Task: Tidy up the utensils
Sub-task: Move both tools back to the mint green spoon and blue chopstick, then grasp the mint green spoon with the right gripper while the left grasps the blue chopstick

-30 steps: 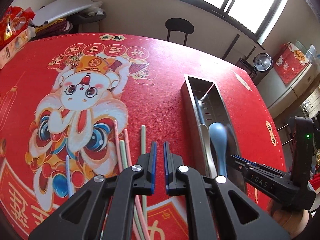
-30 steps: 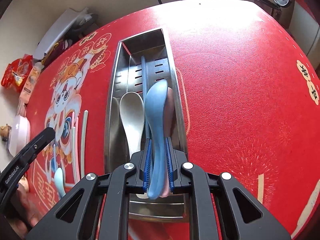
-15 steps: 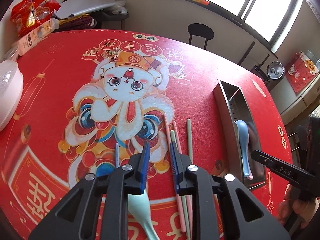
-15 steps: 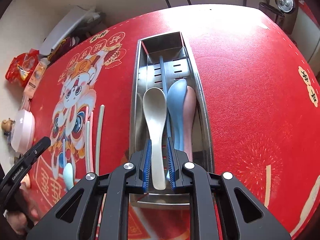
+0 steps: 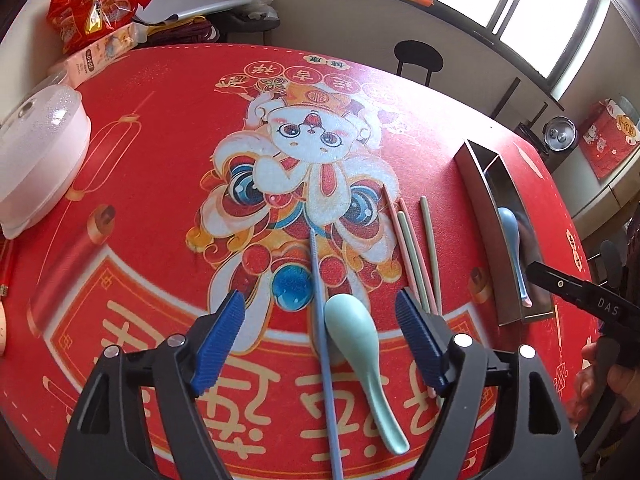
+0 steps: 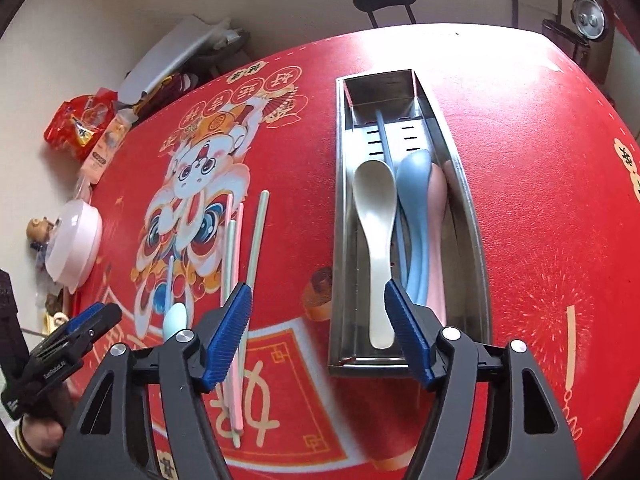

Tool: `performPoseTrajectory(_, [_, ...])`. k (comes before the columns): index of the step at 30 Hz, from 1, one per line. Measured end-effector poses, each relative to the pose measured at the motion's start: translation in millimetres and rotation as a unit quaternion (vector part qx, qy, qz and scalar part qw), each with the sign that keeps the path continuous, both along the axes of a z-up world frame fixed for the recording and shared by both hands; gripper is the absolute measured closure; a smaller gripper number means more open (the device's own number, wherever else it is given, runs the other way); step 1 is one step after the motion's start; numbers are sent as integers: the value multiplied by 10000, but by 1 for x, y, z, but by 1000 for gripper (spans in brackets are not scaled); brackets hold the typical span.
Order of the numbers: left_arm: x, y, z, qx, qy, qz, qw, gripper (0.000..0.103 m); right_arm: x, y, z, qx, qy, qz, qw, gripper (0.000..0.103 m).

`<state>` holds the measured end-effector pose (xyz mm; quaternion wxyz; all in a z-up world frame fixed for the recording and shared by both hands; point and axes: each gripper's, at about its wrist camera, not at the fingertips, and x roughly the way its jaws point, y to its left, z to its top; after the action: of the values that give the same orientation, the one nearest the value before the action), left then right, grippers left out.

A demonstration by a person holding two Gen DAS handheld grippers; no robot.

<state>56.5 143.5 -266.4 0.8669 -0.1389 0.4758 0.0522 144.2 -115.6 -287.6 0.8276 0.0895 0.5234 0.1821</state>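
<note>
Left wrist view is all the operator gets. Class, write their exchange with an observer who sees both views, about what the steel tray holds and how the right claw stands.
Operator: In the long steel tray I can make out a light blue spoon. Is any other spoon behind that near wall?
Observer: Yes. A white plastic spoon lies lengthwise in the tray, to the left of the blue one in the right wrist view.
Operator: I see only the body of the right claw. Is it holding anything?
Observer: No. The right claw is wide open and empty, above the tray's near end.
</note>
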Motion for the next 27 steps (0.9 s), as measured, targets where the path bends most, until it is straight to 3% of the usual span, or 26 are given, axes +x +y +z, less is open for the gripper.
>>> performPoseTrajectory(4, [-10,7,-4,39,84,46,9999,21,-8,12,2,50,-62,213,9997,27])
performPoseTrajectory(6, [-14,10,-6,52,108,60,9999,15,-12,17,3,61,-99,298,9995,18])
performPoseTrajectory(11, [-20,15,-12,50,211,47,9998,8,-20,29,5,33,-199,534,9984,15])
performPoseTrajectory(25, [-32,3,-37,277,510,-252,9980,8,-37,62,5,-195,-742,1030,9917,10])
performPoseTrajectory(27, [-31,1,-40,262,531,-289,9978,15,-36,67,0,-242,-664,1108,9913,10])
